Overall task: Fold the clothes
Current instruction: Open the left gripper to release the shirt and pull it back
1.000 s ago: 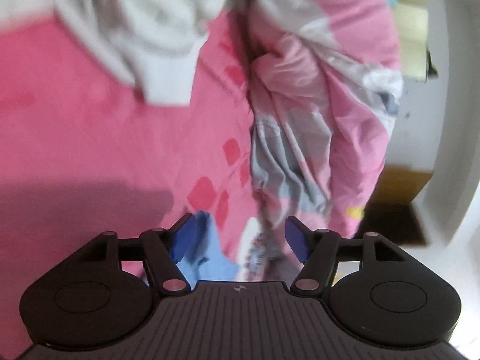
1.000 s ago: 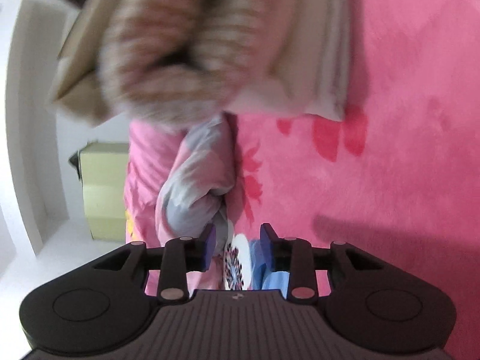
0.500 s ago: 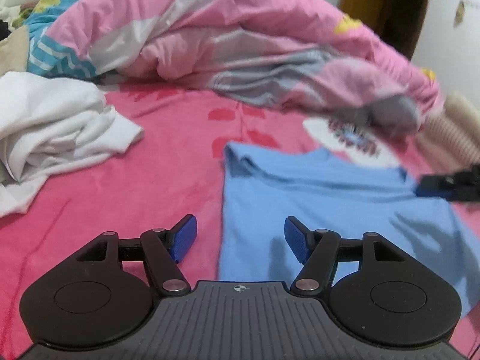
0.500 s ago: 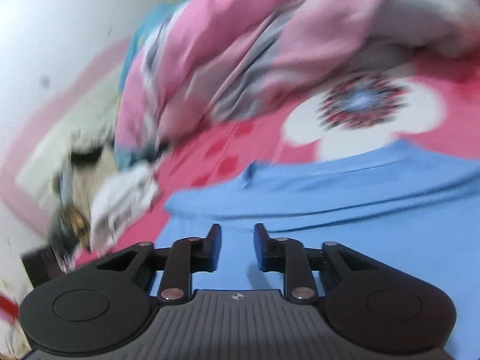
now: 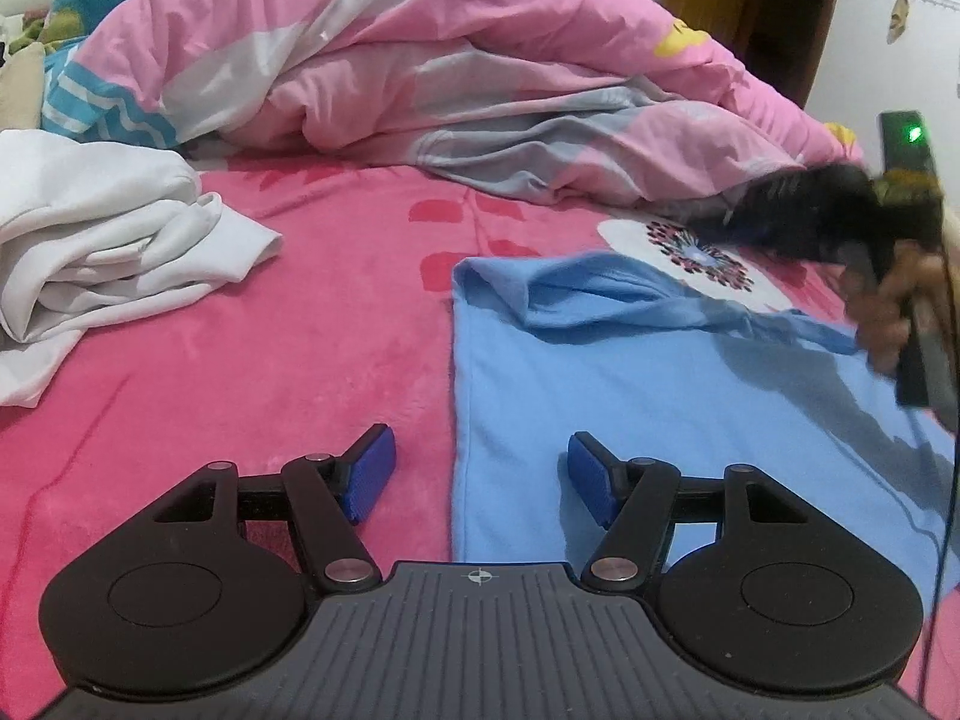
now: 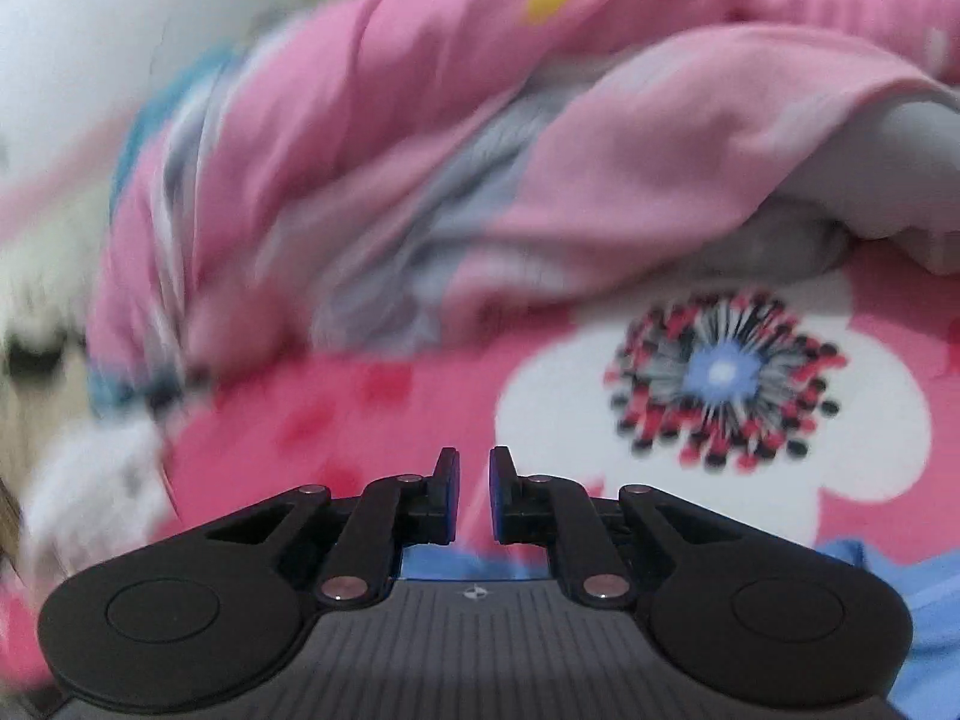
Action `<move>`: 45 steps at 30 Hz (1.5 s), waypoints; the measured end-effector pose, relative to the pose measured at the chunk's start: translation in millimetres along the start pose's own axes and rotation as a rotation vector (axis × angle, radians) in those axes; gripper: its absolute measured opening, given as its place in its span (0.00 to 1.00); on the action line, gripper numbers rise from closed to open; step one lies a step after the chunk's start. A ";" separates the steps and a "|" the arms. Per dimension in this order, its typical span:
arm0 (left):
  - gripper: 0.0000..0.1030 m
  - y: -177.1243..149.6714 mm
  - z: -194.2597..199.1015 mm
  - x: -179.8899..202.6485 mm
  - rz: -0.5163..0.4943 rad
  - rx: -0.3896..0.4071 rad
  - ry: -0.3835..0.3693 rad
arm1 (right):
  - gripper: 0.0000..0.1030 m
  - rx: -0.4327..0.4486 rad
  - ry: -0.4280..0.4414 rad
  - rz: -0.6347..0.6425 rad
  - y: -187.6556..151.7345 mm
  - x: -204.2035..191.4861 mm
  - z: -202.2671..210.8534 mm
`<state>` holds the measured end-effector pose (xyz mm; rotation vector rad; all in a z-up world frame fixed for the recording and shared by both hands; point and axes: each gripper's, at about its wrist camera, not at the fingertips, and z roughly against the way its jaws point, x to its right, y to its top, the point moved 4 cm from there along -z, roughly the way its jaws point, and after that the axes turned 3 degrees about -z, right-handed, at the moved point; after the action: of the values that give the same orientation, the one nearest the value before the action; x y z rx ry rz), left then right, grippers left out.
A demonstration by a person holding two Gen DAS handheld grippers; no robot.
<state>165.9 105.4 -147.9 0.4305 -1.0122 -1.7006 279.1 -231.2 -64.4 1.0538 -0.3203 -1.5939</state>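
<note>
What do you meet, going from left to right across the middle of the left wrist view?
White garment → bare pink blanket → blue T-shirt → person's hand holding the right hand-held gripper.

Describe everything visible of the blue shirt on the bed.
The blue shirt is a plain light-blue garment of soft knit-looking cloth, spread mostly flat on the pink bedspread. Its left edge runs straight; near the top a sleeve or collar part is bunched and folded over. The left tool straddles that left edge, open, not gripping. The right tool, blurred, is above the far right part; contact cannot be told. A shadow crosses its right side.
</note>
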 end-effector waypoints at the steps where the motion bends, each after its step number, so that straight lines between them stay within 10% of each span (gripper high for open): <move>1: 0.62 0.1 -0.1 0.1 0.000 -0.001 0.000 | 0.10 0.006 0.017 -0.003 0.9 -1.4 7.5; 11: 0.62 -0.4 -0.4 1.3 -0.003 -0.002 0.004 | 0.11 -0.400 0.130 0.239 -73.2 -63.5 -23.9; 17: 0.63 -1.9 -0.4 -1.1 0.006 0.002 -0.008 | 0.12 -0.183 0.019 0.037 -13.6 -42.3 -82.2; 24: 0.63 -1.6 0.1 0.1 0.005 -0.001 -0.007 | 0.13 -0.054 0.054 -0.129 8.9 22.2 14.9; 35: 0.64 -1.7 -0.3 -1.6 0.017 0.009 -0.015 | 0.12 -0.159 -0.176 -0.292 -19.9 167.0 82.6; 41: 0.64 -1.4 -0.4 -6.6 0.049 0.025 -0.040 | 0.14 0.044 -0.279 -0.355 20.7 207.4 82.5; 45: 0.64 -0.2 0.2 -13.9 0.107 0.035 -0.075 | 0.15 0.105 -0.179 -0.485 13.8 219.7 114.6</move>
<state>170.8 118.1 -150.6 0.3317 -1.1012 -1.6154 210.3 -468.2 -90.1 1.1271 -0.2842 -2.1324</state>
